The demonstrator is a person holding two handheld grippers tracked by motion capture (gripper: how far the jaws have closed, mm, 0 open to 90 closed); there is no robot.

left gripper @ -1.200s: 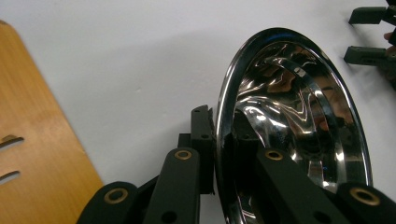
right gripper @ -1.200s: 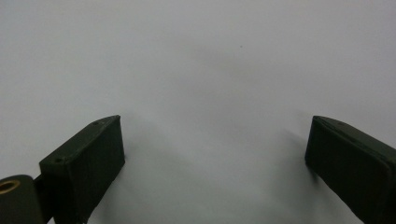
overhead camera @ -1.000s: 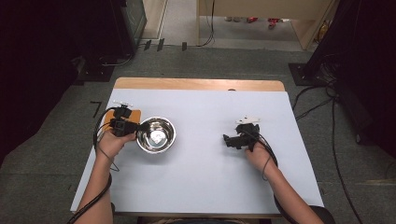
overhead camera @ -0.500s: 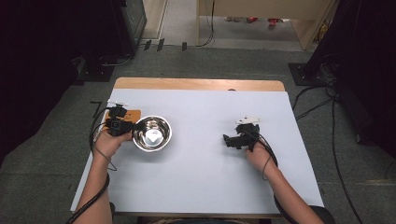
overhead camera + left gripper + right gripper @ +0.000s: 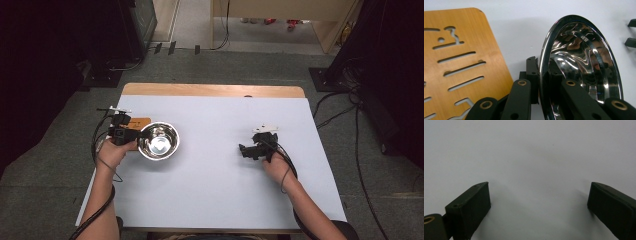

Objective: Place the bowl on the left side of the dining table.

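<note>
Shifted slightly toward the left of the high view since the earlier frame, the steel bowl is pinched at its rim by the left gripper and held tilted, mouth facing up. It is round, without a long axis. A wooden board lies beside it. No writing can be read. The right gripper is spread wide over the bare table.

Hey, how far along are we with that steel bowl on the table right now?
Done: the left gripper has its jaws shut on the rim of the steel bowl, one jaw inside and one outside. In hand: the bowl, tilted in the left gripper view, beside the wooden board. Left: setting it down somewhere; the right gripper rests open on the table, holding nothing.
</note>
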